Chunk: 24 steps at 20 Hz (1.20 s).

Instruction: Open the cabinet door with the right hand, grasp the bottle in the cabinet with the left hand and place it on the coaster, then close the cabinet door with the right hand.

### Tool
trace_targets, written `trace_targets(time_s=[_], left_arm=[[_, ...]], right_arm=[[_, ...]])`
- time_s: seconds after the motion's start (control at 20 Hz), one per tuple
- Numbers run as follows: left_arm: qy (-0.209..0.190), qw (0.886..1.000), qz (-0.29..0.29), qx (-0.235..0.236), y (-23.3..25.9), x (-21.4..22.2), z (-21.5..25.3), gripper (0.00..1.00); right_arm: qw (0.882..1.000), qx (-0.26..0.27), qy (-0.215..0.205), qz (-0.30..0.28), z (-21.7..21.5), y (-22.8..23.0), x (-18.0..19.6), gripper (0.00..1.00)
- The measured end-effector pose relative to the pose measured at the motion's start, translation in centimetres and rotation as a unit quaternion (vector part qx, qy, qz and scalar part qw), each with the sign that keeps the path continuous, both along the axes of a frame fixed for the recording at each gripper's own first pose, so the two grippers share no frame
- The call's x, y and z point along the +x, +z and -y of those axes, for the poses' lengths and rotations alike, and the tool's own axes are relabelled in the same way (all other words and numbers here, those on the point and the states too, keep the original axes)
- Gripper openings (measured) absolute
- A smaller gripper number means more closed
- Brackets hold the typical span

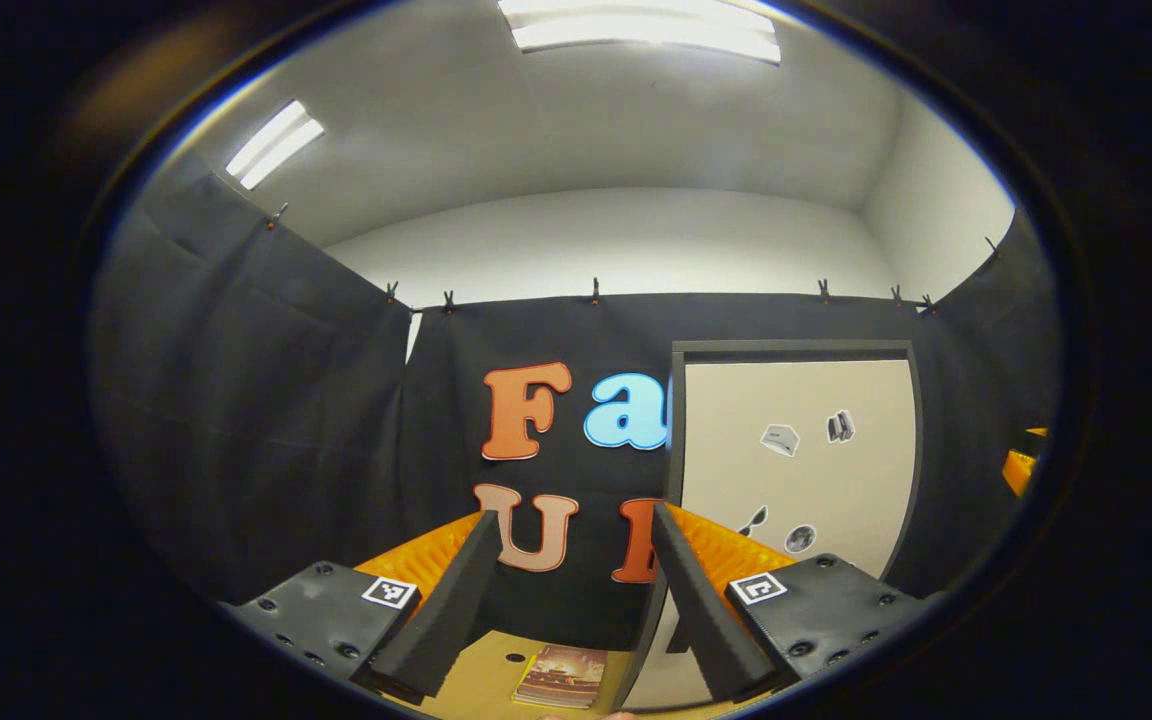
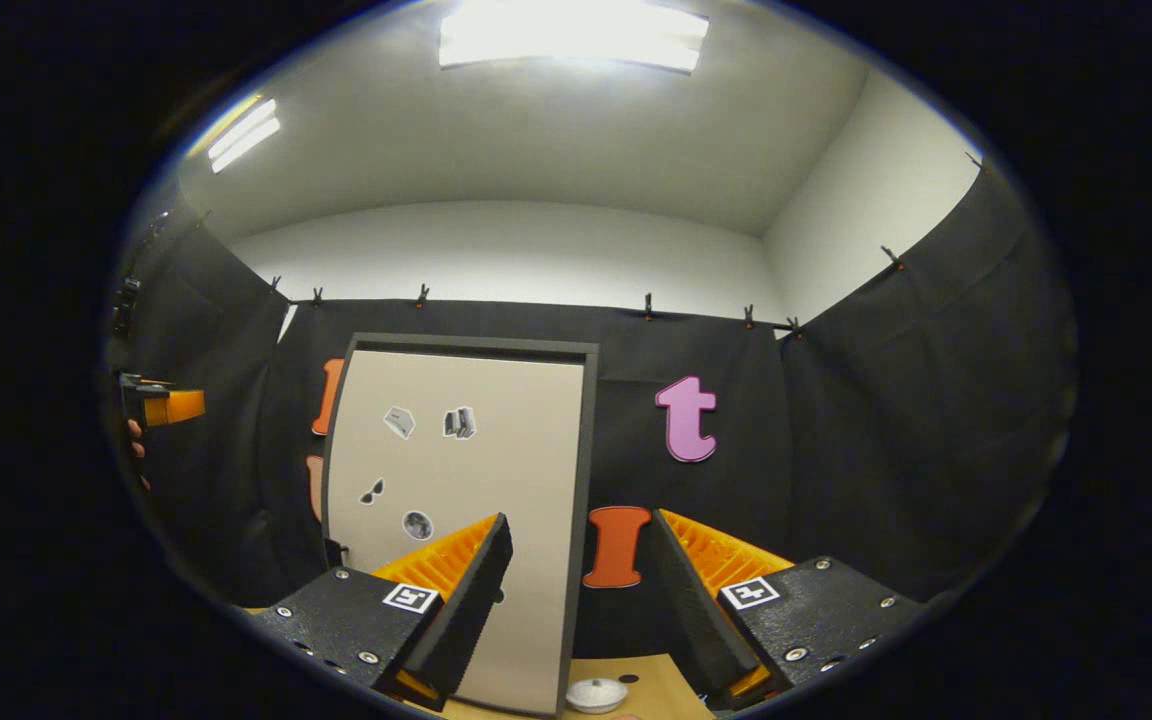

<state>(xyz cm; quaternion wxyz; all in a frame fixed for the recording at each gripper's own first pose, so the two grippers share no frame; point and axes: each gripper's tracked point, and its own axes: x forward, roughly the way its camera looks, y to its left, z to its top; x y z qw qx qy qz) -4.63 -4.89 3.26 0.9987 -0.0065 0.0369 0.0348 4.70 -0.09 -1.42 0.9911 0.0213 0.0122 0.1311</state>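
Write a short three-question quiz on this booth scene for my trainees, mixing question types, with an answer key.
1. True or false: the cabinet door is closed.
2. Multiple choice: what is the right gripper holding? A) a bottle B) the door handle C) nothing
3. Short answer: what lies on the table below the left gripper in the left gripper view?

Key
1. True; the beige door with stickers sits flush in its dark frame.
2. C; its jaws stand apart and empty.
3. A small book-like item with a reddish cover.

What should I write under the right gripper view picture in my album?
The open right gripper faces the closed cabinet door, with a small white dish on the table below.
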Motion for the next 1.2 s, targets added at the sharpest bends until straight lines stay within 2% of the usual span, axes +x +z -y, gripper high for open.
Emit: trace_targets(time_s=[0.05, 0.2, 0.25, 0.4, 0.45, 0.5, 0.75, 1.0, 1.15, 1.2], left_arm=[[0.001, 1.0, -0.006, -0.002, -0.4, -0.1, 0.0, 1.0], [-0.006, 1.0, -0.022, 0.011, -2.0, -0.1, -0.5, 1.0], [-0.008, 1.0, -0.023, 0.015, -2.4, 0.0, -0.8, 0.96], [-0.033, 0.999, -0.024, 0.027, -4.3, 0.7, -1.2, 0.96], [-0.036, 0.998, -0.027, 0.035, -5.3, 1.0, -1.7, 1.0], [-0.04, 0.998, -0.028, 0.041, -6.2, 1.4, -2.0, 0.96], [-0.064, 0.997, -0.037, 0.036, -10.3, 1.9, -3.3, 0.96], [-0.064, 0.996, -0.053, 0.025, -14.9, 1.2, -5.9, 0.98], [-0.042, 0.997, -0.053, 0.046, -17.0, 0.2, -8.5, 1.0], [-0.034, 0.997, -0.055, 0.042, -17.6, -0.1, -9.2, 0.98]], right_arm=[[1.0, 0.007, 0.012, -0.008, -0.9, -0.8, 0.5, 0.88], [0.998, 0.023, 0.041, -0.038, -4.7, -3.2, 1.5, 0.87], [0.998, 0.023, 0.05, -0.042, -5.9, -3.7, 1.5, 0.87], [0.998, 0.016, 0.053, -0.035, -9.8, -4.7, 1.4, 0.88], [0.998, 0.016, 0.057, -0.036, -11.4, -5.3, 1.3, 0.88], [0.997, 0.015, 0.063, -0.04, -13.2, -6.0, 1.2, 0.88], [0.994, -0.004, 0.088, -0.071, -21.1, -10.5, 0.9, 0.88], [0.988, -0.029, 0.114, -0.104, -28.1, -15.1, 0.6, 0.88], [0.983, -0.041, 0.123, -0.13, -31.2, -18.2, 0.9, 0.87], [0.982, -0.043, 0.123, -0.135, -32.1, -19.1, 1.0, 0.88]])
